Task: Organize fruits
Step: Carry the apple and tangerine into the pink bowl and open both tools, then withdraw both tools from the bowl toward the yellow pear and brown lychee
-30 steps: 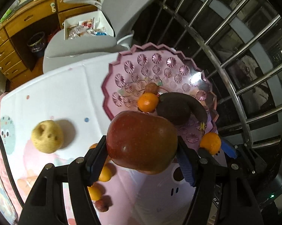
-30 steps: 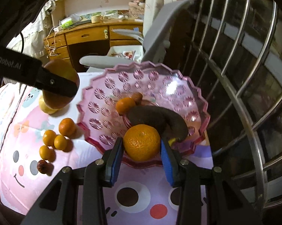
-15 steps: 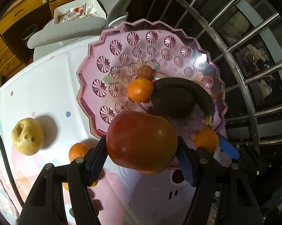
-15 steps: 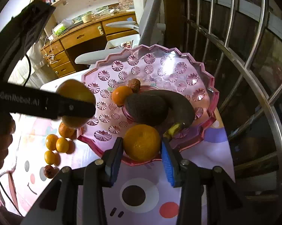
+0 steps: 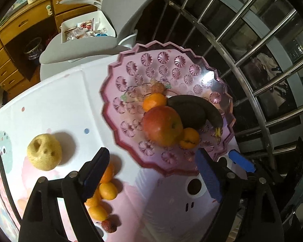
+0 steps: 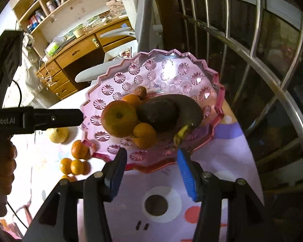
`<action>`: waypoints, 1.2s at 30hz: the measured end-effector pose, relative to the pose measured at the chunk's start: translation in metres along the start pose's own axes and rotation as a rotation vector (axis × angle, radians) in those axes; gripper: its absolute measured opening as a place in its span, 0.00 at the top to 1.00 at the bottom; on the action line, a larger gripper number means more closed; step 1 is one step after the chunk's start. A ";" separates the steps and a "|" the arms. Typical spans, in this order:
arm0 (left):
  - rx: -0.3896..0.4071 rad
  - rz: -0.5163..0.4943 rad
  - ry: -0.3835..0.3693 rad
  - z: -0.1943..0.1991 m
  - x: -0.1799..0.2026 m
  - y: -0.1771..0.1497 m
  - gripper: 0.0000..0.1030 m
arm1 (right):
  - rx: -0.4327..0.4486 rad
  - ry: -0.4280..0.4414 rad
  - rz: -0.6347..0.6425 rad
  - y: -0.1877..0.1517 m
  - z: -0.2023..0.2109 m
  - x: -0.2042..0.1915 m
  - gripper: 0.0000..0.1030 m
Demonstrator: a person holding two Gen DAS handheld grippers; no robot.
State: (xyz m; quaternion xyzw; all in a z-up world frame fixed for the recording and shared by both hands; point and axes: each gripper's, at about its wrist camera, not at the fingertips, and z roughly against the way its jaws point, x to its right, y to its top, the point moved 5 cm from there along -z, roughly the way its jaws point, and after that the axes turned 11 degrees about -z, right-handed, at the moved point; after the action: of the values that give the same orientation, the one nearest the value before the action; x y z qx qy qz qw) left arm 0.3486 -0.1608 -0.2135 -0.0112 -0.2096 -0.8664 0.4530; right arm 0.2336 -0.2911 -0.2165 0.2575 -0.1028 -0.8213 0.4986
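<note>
A pink scalloped plate [image 5: 171, 68] [image 6: 171, 68] holds a red apple [image 5: 161, 128] [image 6: 119, 121], two mandarins [image 5: 188, 138] [image 6: 144, 135], a dark banana [image 5: 204, 109] [image 6: 189, 109], a dark avocado [image 6: 158, 113] and a small brown fruit [image 6: 140, 92]. My left gripper [image 5: 151, 173] is open and empty, just in front of the plate's near rim. My right gripper [image 6: 151, 171] is open and empty at the plate's near edge. A yellow pear [image 5: 44, 152] [image 6: 57, 134] and several small mandarins [image 5: 105, 189] [image 6: 74, 164] lie on the tablecloth left of the plate.
A small red lychee [image 5: 109, 225] lies by the mandarins. A metal window railing [image 5: 242, 50] runs close behind and right of the plate. A grey chair [image 5: 80, 48] and a wooden desk [image 6: 76, 52] stand beyond the table's far edge.
Both grippers opened and pulled back. The apple left my left gripper and the mandarin left my right gripper; both now rest on the plate.
</note>
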 end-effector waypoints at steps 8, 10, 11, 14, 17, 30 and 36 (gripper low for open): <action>-0.015 0.026 0.039 0.022 -0.038 -0.038 0.17 | -0.090 0.063 -0.164 -0.024 0.001 -0.011 0.49; -0.020 0.029 0.052 0.028 -0.050 -0.048 0.17 | -0.117 0.081 -0.222 -0.032 0.000 -0.014 0.49; -0.024 0.032 0.059 0.031 -0.057 -0.053 0.17 | -0.136 0.092 -0.259 -0.037 -0.001 -0.015 0.48; -0.042 0.035 0.076 0.039 -0.078 -0.066 0.17 | -0.189 0.107 -0.355 -0.051 -0.005 -0.021 0.46; -0.064 0.033 0.104 0.045 -0.100 -0.076 0.16 | -0.247 0.120 -0.456 -0.067 -0.009 -0.029 0.46; -0.103 -0.009 0.207 0.044 -0.181 -0.084 0.07 | -0.455 0.108 -0.595 -0.116 -0.038 -0.098 0.46; -0.080 0.005 0.172 0.026 -0.195 -0.073 0.07 | -0.493 0.007 -0.538 -0.131 -0.057 -0.118 0.46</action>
State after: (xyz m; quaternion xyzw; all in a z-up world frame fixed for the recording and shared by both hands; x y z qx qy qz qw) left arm 0.4017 0.0375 -0.2564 0.0448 -0.1351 -0.8707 0.4707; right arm 0.2072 -0.1199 -0.2825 0.1503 0.1714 -0.9223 0.3122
